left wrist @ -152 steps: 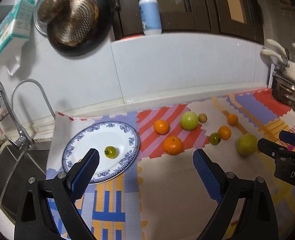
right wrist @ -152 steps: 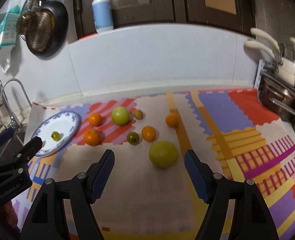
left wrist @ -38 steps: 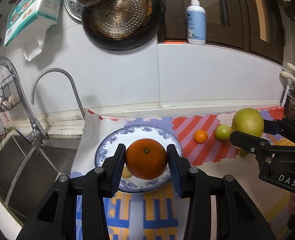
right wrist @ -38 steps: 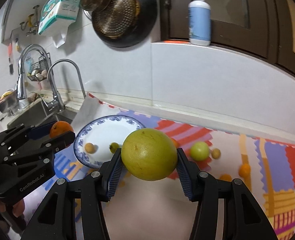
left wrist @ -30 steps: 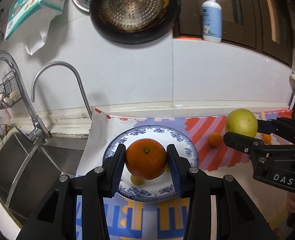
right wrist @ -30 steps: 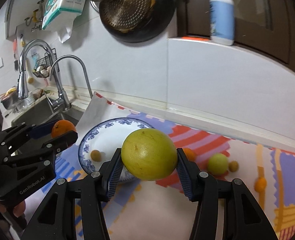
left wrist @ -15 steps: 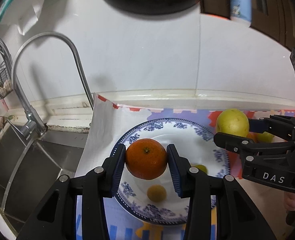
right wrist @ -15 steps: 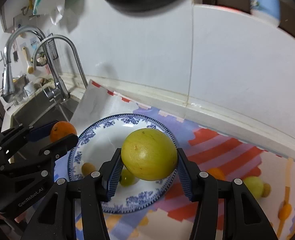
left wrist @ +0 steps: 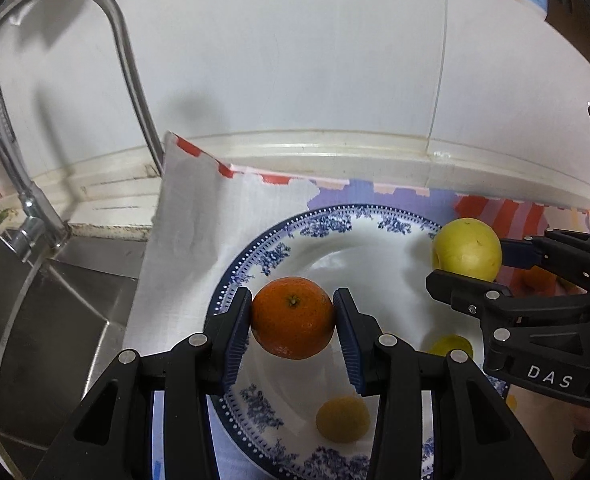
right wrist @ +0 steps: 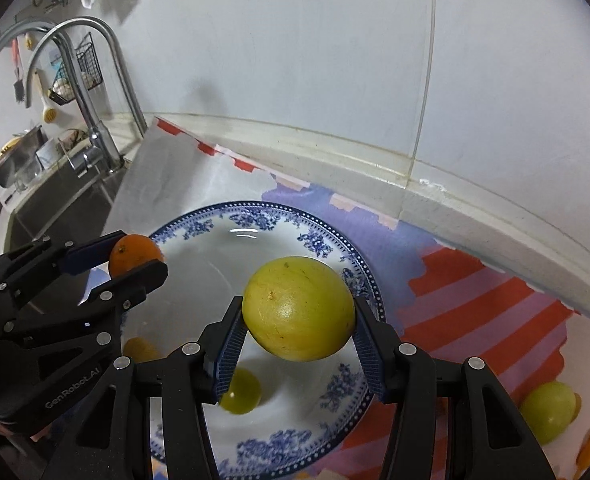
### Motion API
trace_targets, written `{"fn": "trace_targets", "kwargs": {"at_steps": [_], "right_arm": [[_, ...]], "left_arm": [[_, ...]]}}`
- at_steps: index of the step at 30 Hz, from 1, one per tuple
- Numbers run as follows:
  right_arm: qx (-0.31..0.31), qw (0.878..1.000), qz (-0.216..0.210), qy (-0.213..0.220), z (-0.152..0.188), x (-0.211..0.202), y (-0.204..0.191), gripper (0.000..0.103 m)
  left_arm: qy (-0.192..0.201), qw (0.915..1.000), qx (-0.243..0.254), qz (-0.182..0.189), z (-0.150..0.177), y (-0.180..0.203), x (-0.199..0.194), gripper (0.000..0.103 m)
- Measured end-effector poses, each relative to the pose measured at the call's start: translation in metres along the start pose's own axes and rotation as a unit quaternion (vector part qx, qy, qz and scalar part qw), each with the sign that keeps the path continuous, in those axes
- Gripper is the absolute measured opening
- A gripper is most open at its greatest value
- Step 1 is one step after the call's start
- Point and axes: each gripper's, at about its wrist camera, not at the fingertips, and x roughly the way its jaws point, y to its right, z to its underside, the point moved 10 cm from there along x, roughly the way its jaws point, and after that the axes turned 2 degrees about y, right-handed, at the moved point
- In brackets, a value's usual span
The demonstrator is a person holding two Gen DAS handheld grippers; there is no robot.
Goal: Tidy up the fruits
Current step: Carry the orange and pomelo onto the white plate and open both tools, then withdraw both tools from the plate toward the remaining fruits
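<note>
My left gripper [left wrist: 293,320] is shut on an orange [left wrist: 292,317], held just above the left side of the blue-and-white plate [left wrist: 327,220]. My right gripper [right wrist: 298,316] is shut on a large yellow-green fruit [right wrist: 298,314] over the plate's [right wrist: 255,212] right half. Both grippers hang side by side over the plate; the right one [left wrist: 491,268] shows in the left wrist view and the left one [right wrist: 135,258] in the right wrist view. Two small fruits lie on the plate: a yellow one [left wrist: 342,418] and a green one [right wrist: 241,392].
A steel sink [left wrist: 35,304] and tall tap [left wrist: 123,60] lie left of the plate. A white tiled wall [left wrist: 295,60] rises close behind. The patterned mat [right wrist: 475,292] carries a green fruit [right wrist: 547,412] and small orange ones at the right.
Both grippers have come down and forward toward the plate, each still holding its fruit. The plate now fills much more of both views, and the wall items have slid out of the top.
</note>
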Motion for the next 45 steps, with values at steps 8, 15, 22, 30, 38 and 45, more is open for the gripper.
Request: {"fn": "trace_targets", "kwargs": {"at_steps": [8, 15, 22, 30, 38, 45], "right_arm": [[0.005, 1.0, -0.004, -0.015, 0.003, 0.013, 0.003, 0.053], [0.002, 1.0, -0.003, -0.019, 0.004, 0.017, 0.004, 0.053], [-0.002, 1.0, -0.007, -0.014, 0.003, 0.015, 0.002, 0.053], [-0.021, 1.0, -0.003, 0.016, -0.001, -0.011, -0.007, 0.058], [-0.015, 0.998, 0.016, 0.063, 0.005, -0.067, -0.009, 0.064], [-0.003, 0.995, 0.037, 0.096, 0.02, -0.123, -0.003, 0.064]], "left_arm": [[-0.021, 0.9998, 0.005, 0.004, 0.008, 0.002, 0.017, 0.042], [-0.025, 0.9997, 0.003, 0.005, 0.01, 0.002, 0.021, 0.042], [-0.01, 0.9999, 0.002, -0.012, 0.006, -0.003, 0.003, 0.052], [0.027, 0.9986, -0.005, -0.046, 0.001, -0.013, -0.039, 0.062], [0.061, 0.9974, -0.011, -0.038, 0.002, -0.006, -0.088, 0.063], [0.086, 0.996, -0.004, -0.021, 0.001, 0.016, -0.126, 0.064]]}}
